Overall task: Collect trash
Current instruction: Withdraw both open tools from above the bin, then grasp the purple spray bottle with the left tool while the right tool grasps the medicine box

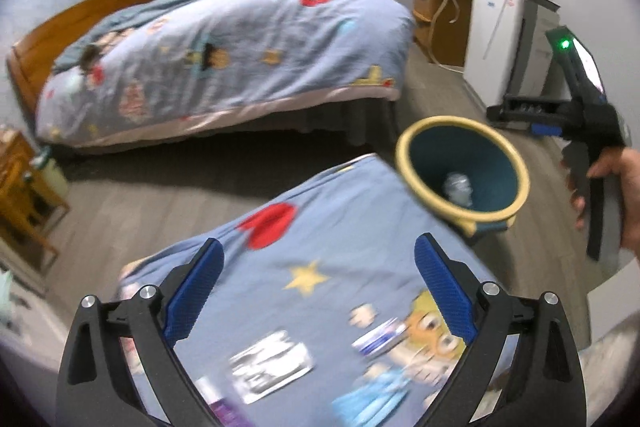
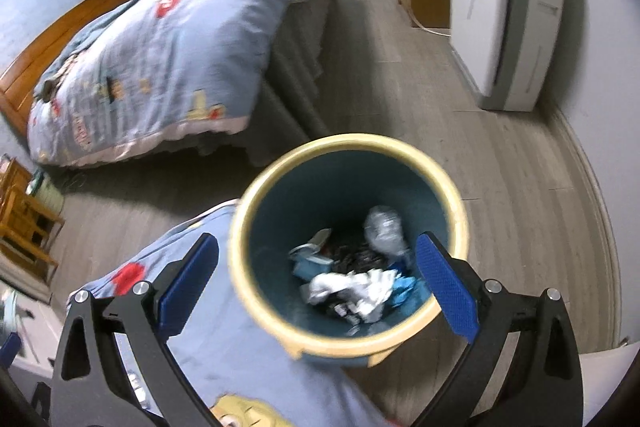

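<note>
Partly done, going by the frames. The bin (image 2: 348,243) already holds a pile: crumpled white paper (image 2: 352,289), a clear crushed wrapper or bottle (image 2: 384,229), some blue packaging (image 2: 310,261) and dark scraps under it.

Still left: on the near bed (image 1: 320,247), between the left gripper's fingers, there is a black-and-white wrapper (image 1: 270,367), a small blue-and-white packet (image 1: 380,339) to its right, and something purple (image 1: 224,407) at the near edge, partly cut off. All blurred, so exact type is unclear. I count at least three pieces to go.

Left gripper (image 1: 320,291): fingers spread wide, holding nothing, hovering over the near bed above the litter.

Right gripper (image 2: 316,285): fingers also spread wide and empty, right above the bin opening. In the left view it shows at far right, held in the person's hand (image 1: 616,195).

Bin: blue inside, pale yellow rim, round, upright. It stands on the floor (image 2: 500,167) just beside the right corner of the near bed; touching it or not, can't tell. Fill level looks low, with plenty of room.

Loose litter looks thin, flat and light, lying on soft quilt. Likely fiddly to pinch without grabbing fabric.

The far bed (image 1: 224,55) shows no obvious trash, but it is too blurred to rule out.
</note>
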`<action>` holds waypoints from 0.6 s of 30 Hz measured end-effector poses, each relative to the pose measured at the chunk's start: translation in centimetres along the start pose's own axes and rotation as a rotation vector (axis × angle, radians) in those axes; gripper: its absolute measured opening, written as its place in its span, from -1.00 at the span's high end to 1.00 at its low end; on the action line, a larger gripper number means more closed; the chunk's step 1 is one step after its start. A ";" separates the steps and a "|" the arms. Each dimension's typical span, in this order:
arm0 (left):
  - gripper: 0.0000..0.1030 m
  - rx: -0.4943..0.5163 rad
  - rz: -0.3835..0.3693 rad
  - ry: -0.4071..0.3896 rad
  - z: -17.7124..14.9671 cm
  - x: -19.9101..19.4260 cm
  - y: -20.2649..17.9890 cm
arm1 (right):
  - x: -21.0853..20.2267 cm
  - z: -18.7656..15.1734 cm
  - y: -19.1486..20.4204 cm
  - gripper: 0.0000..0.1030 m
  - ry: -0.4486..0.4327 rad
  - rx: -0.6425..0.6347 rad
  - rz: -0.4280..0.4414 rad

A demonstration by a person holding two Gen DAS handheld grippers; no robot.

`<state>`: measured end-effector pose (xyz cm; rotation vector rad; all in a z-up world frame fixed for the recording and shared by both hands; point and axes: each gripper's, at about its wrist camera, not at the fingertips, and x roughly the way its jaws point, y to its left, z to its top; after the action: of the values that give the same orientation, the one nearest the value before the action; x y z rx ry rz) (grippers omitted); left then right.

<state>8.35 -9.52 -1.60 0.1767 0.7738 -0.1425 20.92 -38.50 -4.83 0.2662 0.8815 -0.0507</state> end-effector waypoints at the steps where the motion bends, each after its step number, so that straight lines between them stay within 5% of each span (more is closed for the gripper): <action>1: -0.85 -0.015 0.012 -0.001 -0.6 -0.7 0.9 | -0.5 -0.2 0.6 -0.89 -0.002 -0.007 0.006; 8: -0.86 -0.179 0.051 0.019 -4.9 -3.2 6.2 | -3.8 -2.7 5.5 -0.89 0.001 -0.042 0.069; 13: -0.86 -0.280 0.062 0.102 -8.9 -2.0 8.6 | -4.6 -5.1 9.0 -0.89 0.018 -0.124 0.048; 18: -0.86 -0.263 0.132 0.204 -12.2 0.2 9.6 | -4.0 -7.9 11.6 -0.88 0.061 -0.171 0.043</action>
<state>2.08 2.42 -9.26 -0.0087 0.9725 0.1044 14.23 -25.62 -4.12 0.1273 0.9340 0.0732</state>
